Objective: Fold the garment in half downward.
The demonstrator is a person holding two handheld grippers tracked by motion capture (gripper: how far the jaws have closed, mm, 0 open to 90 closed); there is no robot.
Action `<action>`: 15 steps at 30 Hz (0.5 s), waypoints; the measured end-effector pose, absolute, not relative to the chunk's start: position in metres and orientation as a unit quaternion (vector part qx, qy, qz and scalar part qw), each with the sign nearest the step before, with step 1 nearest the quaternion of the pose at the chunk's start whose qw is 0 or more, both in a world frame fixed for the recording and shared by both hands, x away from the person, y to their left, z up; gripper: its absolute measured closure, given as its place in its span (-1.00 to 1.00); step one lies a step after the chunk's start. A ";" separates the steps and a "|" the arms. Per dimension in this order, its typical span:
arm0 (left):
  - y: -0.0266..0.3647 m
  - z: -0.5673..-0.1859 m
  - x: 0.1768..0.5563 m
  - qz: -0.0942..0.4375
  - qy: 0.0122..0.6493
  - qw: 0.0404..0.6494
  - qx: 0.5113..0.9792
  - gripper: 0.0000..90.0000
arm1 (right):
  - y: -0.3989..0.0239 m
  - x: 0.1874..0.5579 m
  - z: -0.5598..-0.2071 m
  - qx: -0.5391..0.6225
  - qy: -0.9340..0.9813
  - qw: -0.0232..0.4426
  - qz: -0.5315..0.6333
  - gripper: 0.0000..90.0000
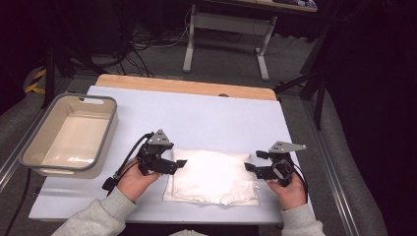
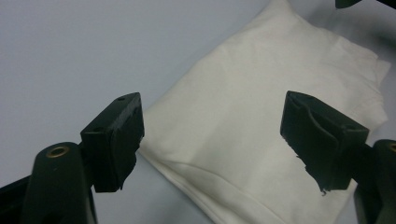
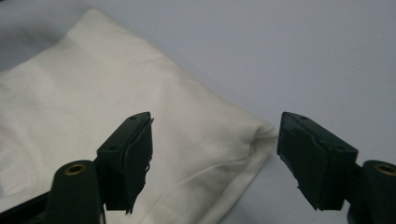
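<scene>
**Folded cloth flat on the table, both grippers parted at its ends**

A white folded cloth (image 1: 212, 177) is laid flat on the pale table (image 1: 206, 118), near the edge closest to the person and about midway across. It is roughly rectangular, with several layers stacked; a rounded fold is seen along its lower edge in the left gripper view (image 2: 243, 135), and a seamed corner is seen in the right gripper view (image 3: 116, 102).

The left gripper (image 1: 180, 163) is held at the cloth's left end, its tips just over that edge. Its jaws are spread wide, and nothing is pinched: the cloth is seen lying on the table beyond the gap, untouched by either pad.

The right gripper (image 1: 251, 165) is held at the cloth's right end, pointed inward. Its jaws are likewise wide apart, with the cloth's corner seen below and between them and no pad pressed on it.

Each gripper is carried by a hand in a grey sleeve (image 1: 98, 216), entering from the near edge.

A grey tub (image 1: 101, 142) is set at the table's left side, well apart from the cloth. A wooden strip (image 1: 187, 86) is seen along the far edge, with a desk frame (image 1: 226, 29) beyond it on the floor
</scene>
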State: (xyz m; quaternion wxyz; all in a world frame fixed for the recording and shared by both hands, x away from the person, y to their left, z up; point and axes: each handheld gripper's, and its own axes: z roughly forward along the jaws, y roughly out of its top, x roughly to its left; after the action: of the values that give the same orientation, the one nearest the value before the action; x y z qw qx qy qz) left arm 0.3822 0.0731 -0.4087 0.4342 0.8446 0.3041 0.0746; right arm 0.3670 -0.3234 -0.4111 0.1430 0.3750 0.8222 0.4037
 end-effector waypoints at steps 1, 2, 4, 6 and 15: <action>0.073 -0.410 0.385 0.084 0.306 0.429 0.846 -0.50 | -0.323 0.369 -0.412 0.379 0.822 0.144 0.400 -0.41; 0.072 -0.412 0.387 0.083 0.313 0.429 0.843 -0.50 | -0.322 0.371 -0.413 0.384 0.820 0.144 0.398 -0.41; 0.072 -0.418 0.394 0.081 0.326 0.419 0.843 -0.49 | -0.322 0.375 -0.415 0.390 0.818 0.146 0.396 -0.42; 0.070 -0.422 0.398 0.083 0.336 0.414 0.842 -0.47 | -0.320 0.379 -0.418 0.398 0.817 0.148 0.390 -0.42; 0.062 -0.441 0.414 0.102 0.354 0.373 0.851 -0.30 | -0.312 0.392 -0.430 0.418 0.818 0.163 0.361 -0.39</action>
State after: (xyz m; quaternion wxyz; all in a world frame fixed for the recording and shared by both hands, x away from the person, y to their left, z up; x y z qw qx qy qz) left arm 0.4136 0.0619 -0.4410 0.3733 0.8514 0.3540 0.1023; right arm 0.3924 -0.3120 -0.4305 0.1628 0.4178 0.8176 0.3611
